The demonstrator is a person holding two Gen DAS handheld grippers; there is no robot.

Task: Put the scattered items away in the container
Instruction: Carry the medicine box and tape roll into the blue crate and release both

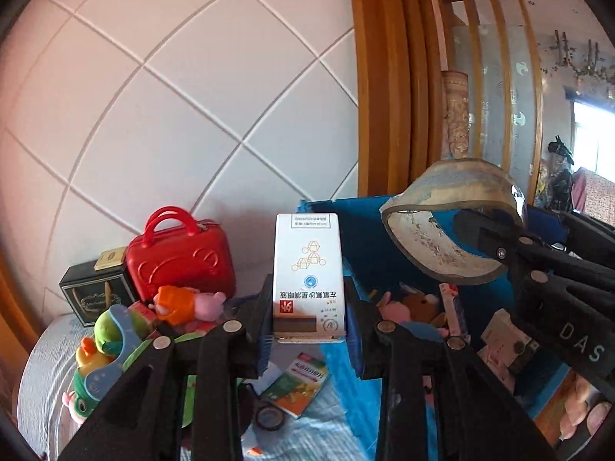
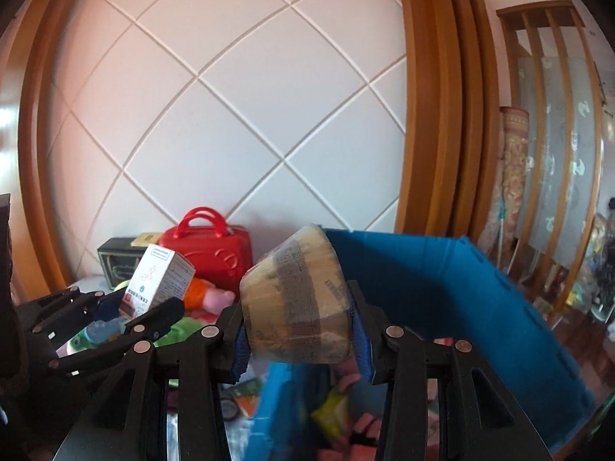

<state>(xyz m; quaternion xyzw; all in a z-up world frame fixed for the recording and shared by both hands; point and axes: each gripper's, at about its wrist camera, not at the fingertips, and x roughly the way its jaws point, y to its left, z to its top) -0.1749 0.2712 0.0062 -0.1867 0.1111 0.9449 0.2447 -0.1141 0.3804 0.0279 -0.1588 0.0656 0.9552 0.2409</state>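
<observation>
Fingers (image 1: pixel 265 307) of the left gripper (image 1: pixel 308 309) clamp a white box (image 1: pixel 307 276); the right gripper (image 2: pixel 298 322) clamps a taped bundle (image 2: pixel 298 299), whose hollow end only the left view shows.

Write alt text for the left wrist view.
The left tongs grip a white medicine box upright, lifted above a cluttered bed. To the right, the right tongs hold a tape-wrapped bowl-shaped thing over a blue bin; a red toy case and plush toys sit left.
</observation>
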